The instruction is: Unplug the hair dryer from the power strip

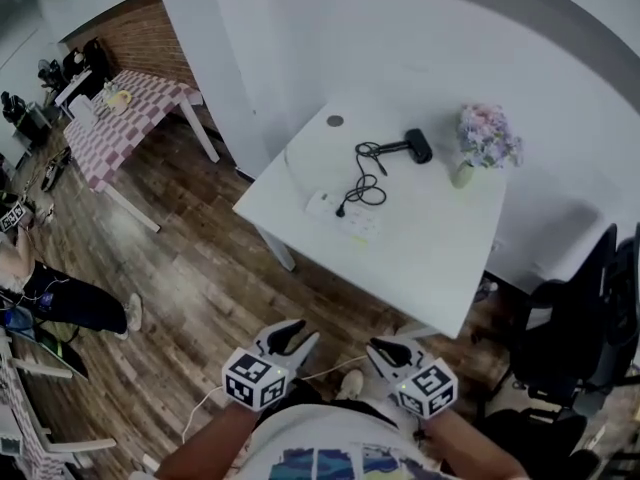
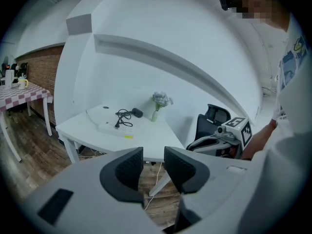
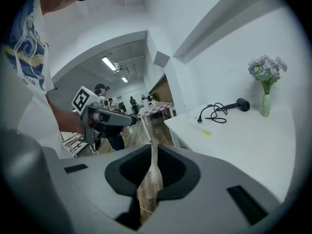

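A black hair dryer (image 1: 418, 146) lies at the far side of the white table (image 1: 440, 253), its black cord (image 1: 368, 176) looping toward a white power strip (image 1: 347, 220). The black plug (image 1: 341, 211) rests at the strip; I cannot tell whether it sits in a socket. Both grippers hang well short of the table, over the wooden floor near the person's body. My left gripper (image 1: 297, 339) has its jaws apart with nothing between them (image 2: 153, 156). My right gripper (image 1: 388, 350) has its jaws together and empty (image 3: 154, 152). The dryer (image 2: 137, 112) (image 3: 242, 103) shows small and far off in both gripper views.
A vase of pale flowers (image 1: 485, 138) stands beside the dryer. A black office chair (image 1: 585, 333) is at the table's right. A checkered table (image 1: 125, 118) and a seated person (image 1: 60, 303) are off to the left. A white cable (image 1: 325, 370) runs across the floor.
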Demonstrator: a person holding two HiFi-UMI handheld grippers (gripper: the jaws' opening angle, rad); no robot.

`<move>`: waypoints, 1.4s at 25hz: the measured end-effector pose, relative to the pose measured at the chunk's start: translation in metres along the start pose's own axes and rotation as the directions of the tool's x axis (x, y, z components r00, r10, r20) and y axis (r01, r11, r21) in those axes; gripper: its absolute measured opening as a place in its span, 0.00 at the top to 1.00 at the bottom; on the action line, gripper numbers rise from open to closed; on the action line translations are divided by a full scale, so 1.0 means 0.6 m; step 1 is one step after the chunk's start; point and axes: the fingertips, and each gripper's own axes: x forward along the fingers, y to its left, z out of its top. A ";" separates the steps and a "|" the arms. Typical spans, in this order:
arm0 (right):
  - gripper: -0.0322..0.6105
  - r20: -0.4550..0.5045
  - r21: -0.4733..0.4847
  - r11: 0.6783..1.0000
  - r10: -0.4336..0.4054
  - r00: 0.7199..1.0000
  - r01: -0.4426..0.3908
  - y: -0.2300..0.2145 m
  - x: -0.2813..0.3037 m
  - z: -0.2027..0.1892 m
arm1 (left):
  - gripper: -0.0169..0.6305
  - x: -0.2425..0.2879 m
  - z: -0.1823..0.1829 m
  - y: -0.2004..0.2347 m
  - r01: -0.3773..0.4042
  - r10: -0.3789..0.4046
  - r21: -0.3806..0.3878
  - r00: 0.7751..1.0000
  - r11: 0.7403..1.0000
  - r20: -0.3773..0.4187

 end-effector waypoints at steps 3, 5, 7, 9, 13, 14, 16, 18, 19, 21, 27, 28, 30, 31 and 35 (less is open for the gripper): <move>0.89 0.001 0.013 1.000 -0.015 1.000 0.015 -0.032 -0.003 0.005 | 0.77 0.024 0.013 0.004 -0.002 0.002 0.009 1.000 1.000 -0.012; 0.89 0.001 0.015 1.000 -0.025 1.000 0.025 -0.051 0.000 0.011 | 0.77 0.039 0.025 0.012 -0.005 0.005 0.014 1.000 1.000 -0.010; 0.89 -0.005 0.017 0.999 -0.031 0.999 0.031 -0.066 0.007 0.011 | 0.77 0.051 0.036 0.022 -0.007 0.007 0.017 1.000 1.000 -0.006; 0.89 -0.011 0.009 0.999 -0.038 0.999 0.038 -0.082 0.018 0.013 | 0.76 0.064 0.048 0.036 -0.004 0.004 0.019 1.000 1.000 -0.005; 0.89 -0.020 -0.013 0.998 -0.066 0.998 0.066 -0.122 0.042 0.024 | 0.75 0.102 0.065 0.070 0.014 -0.014 0.026 1.000 1.000 -0.002; 0.89 -0.027 -0.014 0.997 -0.079 0.996 0.079 -0.134 0.049 0.026 | 0.75 0.114 0.070 0.079 0.020 -0.020 0.031 1.000 0.999 -0.003; 0.89 -0.041 -0.009 0.994 -0.108 0.993 0.107 -0.159 0.064 0.031 | 0.75 0.136 0.082 0.101 0.032 -0.032 0.040 0.999 0.999 -0.008; 0.90 -0.050 -0.003 0.992 -0.129 0.990 0.129 -0.183 0.083 0.036 | 0.75 0.156 0.098 0.127 0.042 -0.042 0.048 0.999 0.998 -0.012; 0.90 -0.055 -0.002 0.991 -0.137 0.989 0.137 -0.195 0.094 0.040 | 0.75 0.166 0.107 0.140 0.047 -0.047 0.055 0.999 0.997 -0.014; 0.91 -0.067 -0.002 0.988 -0.152 0.986 0.152 -0.215 0.114 0.050 | 0.75 0.186 0.123 0.164 0.060 -0.059 0.066 0.998 0.996 -0.023; 0.93 -0.089 0.012 0.981 -0.190 0.978 0.192 -0.276 0.184 0.068 | 0.75 0.241 0.150 0.231 0.088 -0.084 0.075 0.995 0.993 -0.049; 0.93 -0.092 0.013 0.980 -0.196 0.976 0.198 -0.285 0.195 0.072 | 0.75 0.249 0.153 0.241 0.091 -0.087 0.075 0.995 0.993 -0.053; 0.94 -0.098 0.014 0.977 -0.208 0.973 0.211 -0.302 0.215 0.076 | 0.74 0.267 0.158 0.258 0.102 -0.098 0.077 0.993 0.992 -0.062; 0.94 -0.102 0.014 0.976 -0.214 0.971 0.217 -0.311 0.224 0.077 | 0.74 0.275 0.161 0.265 0.109 -0.104 0.080 0.992 0.991 -0.068; 0.95 -0.121 0.015 0.970 -0.239 0.964 0.242 -0.347 0.259 0.079 | 0.74 0.310 0.169 0.290 0.135 -0.127 0.095 0.988 0.986 -0.093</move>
